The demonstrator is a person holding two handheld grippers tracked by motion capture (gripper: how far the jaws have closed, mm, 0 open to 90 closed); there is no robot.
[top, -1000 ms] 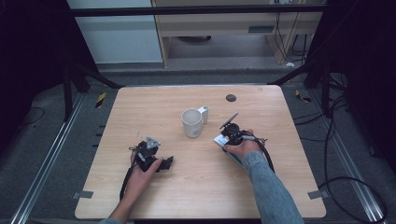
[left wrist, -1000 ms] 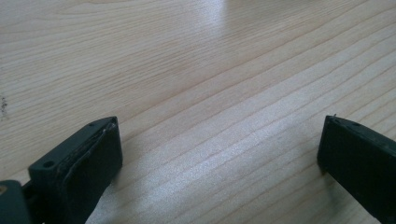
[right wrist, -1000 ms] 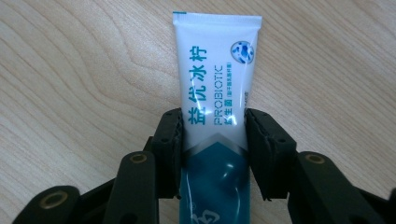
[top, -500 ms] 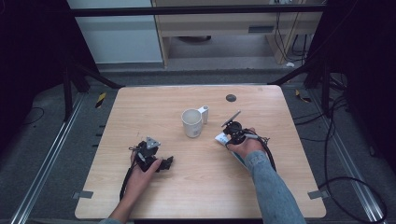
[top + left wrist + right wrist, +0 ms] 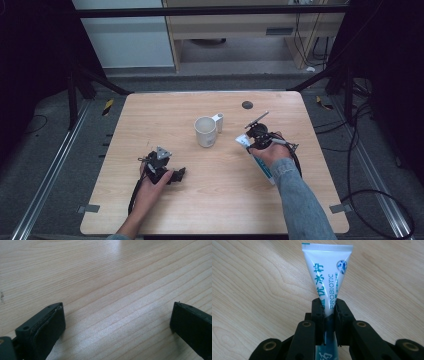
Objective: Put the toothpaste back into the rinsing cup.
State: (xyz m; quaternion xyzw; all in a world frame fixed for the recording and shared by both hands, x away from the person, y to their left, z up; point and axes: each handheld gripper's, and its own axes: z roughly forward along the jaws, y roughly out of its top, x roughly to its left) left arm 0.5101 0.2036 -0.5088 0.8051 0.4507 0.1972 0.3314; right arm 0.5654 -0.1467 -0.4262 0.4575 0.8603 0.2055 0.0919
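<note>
The right hand-held gripper (image 5: 328, 308) is clenched on a white toothpaste tube (image 5: 328, 272), pinching its middle just above the wooden tabletop (image 5: 165, 115), near a white mug (image 5: 206, 131). The left hand-held gripper (image 5: 117, 322) rests released on bare wood, jaws wide apart.

1. L gripper (image 5: 176, 174) is held low by the left hand (image 5: 150, 184), jaws spread wide, pointed toward 3 o'clock.
2. R gripper (image 5: 248, 143) is gripped by the right hand (image 5: 270, 152), jaws pinched close together, pointed toward 10 o'clock; sleeved forearm (image 5: 300, 200) is extended from 5 o'clock.
</note>
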